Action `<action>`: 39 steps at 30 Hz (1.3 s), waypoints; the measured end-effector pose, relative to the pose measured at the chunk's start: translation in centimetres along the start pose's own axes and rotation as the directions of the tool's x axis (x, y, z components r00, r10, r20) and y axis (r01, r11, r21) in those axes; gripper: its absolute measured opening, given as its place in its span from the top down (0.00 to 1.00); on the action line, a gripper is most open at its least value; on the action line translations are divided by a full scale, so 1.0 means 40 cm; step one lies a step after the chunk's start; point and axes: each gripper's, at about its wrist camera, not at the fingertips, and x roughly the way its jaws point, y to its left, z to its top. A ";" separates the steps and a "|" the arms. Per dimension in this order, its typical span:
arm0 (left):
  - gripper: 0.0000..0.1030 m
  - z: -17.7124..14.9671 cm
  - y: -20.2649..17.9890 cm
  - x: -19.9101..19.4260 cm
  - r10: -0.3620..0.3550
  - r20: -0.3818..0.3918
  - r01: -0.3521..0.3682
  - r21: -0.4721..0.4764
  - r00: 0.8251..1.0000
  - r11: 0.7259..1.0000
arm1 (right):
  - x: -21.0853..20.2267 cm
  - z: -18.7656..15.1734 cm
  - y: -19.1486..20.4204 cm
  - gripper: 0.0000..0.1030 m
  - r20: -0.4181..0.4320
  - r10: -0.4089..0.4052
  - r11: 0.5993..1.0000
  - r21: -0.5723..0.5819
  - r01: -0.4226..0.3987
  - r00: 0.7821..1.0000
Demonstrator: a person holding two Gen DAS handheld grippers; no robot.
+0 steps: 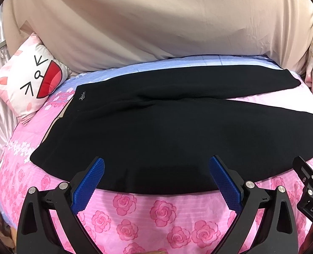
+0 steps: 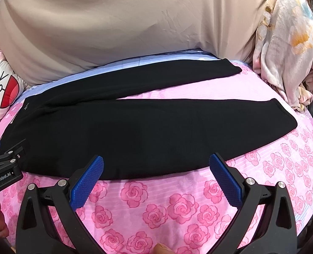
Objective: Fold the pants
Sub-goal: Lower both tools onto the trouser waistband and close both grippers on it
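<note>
The pants (image 1: 156,131) lie flat on the bedspread (image 1: 156,216), waistband to the left near the cushion (image 1: 29,82), both legs running to the right. The legs are spread in a narrow V, with a strip of pink cover showing between them toward the cuffs. The cloth is plain black, smooth, with light creasing at the crotch and a small logo at the far waistband corner.

Step in hand: judged from the layout, no fold has been made; this is the approach to the first fold. The next move calls for gripping the near edge of the near leg at two points and carrying it over onto the far leg, so that the two legs stack.

The left gripper (image 1: 156,165) hovers over the near edge toward the waist, fingers spread wide, holding nothing. The right gripper (image 2: 156,163) hovers over the same edge further along the leg, fingers likewise spread and empty. Each gripper shows at the margin of the other's view.

Beyond the pants, a beige sheet (image 2: 124,21) covers the backdrop, and a bundled floral blanket (image 2: 287,48) sits at the far right.
</note>
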 end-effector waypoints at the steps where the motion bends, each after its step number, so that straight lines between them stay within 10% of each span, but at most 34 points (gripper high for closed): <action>1: 0.05 0.002 -0.004 0.003 -0.002 0.000 0.002 0.002 1.000 1.000 | 0.003 0.002 -0.003 0.04 -0.001 -0.002 1.000 0.001 0.002 1.000; 10: 0.05 0.033 -0.024 0.040 -0.014 -0.026 0.015 0.014 1.000 1.000 | 0.032 0.035 -0.036 0.05 -0.003 -0.022 1.000 0.017 0.022 1.000; 17: 0.05 0.108 -0.002 0.092 -0.017 -0.009 0.018 0.043 1.000 0.999 | 0.094 0.216 -0.189 0.05 0.048 0.055 0.998 0.028 -0.056 0.997; 27: 0.05 0.311 0.154 0.274 -0.056 -0.040 0.053 -0.075 0.998 0.996 | 0.653 0.659 -0.655 0.05 -0.134 -0.185 0.981 0.023 0.190 0.974; 39: 0.05 0.451 0.572 0.595 0.088 -0.221 -0.138 -0.226 0.971 0.964 | 0.919 0.736 -0.683 0.04 -0.220 -0.118 0.992 -0.062 0.107 0.968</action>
